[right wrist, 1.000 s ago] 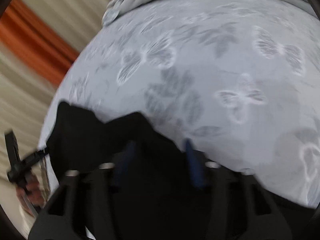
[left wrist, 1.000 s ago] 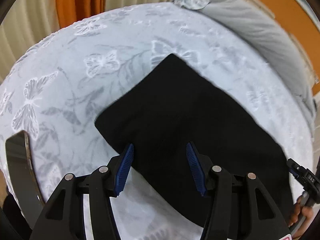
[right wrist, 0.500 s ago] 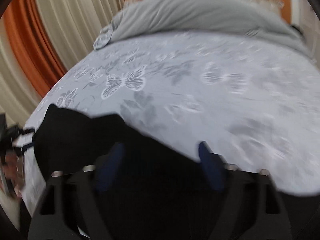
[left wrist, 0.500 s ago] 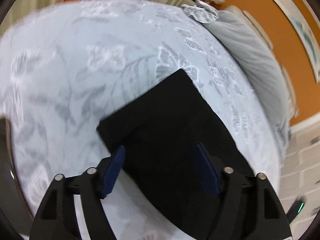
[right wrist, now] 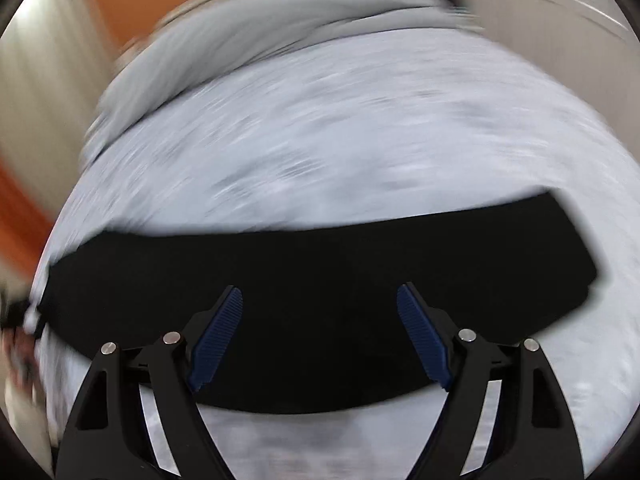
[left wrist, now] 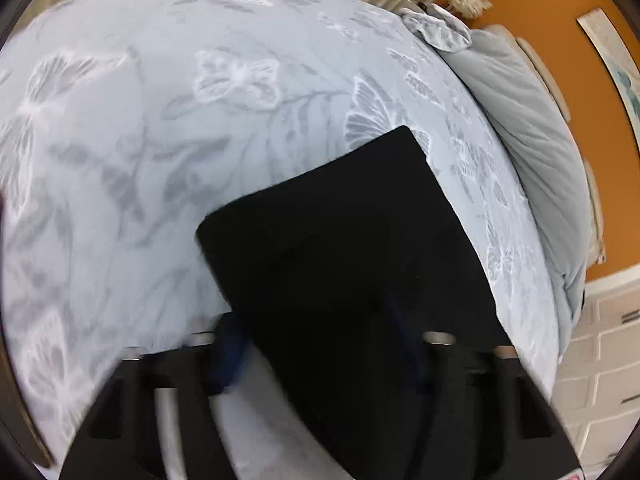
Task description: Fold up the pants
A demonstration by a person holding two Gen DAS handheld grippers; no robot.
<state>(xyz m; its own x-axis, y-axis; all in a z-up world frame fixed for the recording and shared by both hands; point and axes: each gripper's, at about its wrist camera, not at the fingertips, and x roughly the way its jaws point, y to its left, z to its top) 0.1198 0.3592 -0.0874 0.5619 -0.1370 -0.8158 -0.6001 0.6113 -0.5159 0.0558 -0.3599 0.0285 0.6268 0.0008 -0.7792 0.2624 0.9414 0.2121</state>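
Note:
The black pants (left wrist: 344, 248) lie folded flat in a long rectangle on the bed. In the left wrist view my left gripper (left wrist: 316, 340) is open and empty, hovering over the near end of the pants, its blue pads blurred. In the right wrist view the pants (right wrist: 320, 288) stretch as a dark band from left to right. My right gripper (right wrist: 320, 316) is open and empty just above their near edge, blue pads (right wrist: 218, 340) wide apart.
The bed has a pale blue cover with butterfly print (left wrist: 168, 128). A grey pillow (left wrist: 532, 140) lies along the orange wall (left wrist: 560, 28). Curtains hang behind the bed. The right wrist view is motion-blurred.
Both grippers have swung to new angles over the pants. The right gripper now faces the long side of the folded pants. Both stay open and empty.

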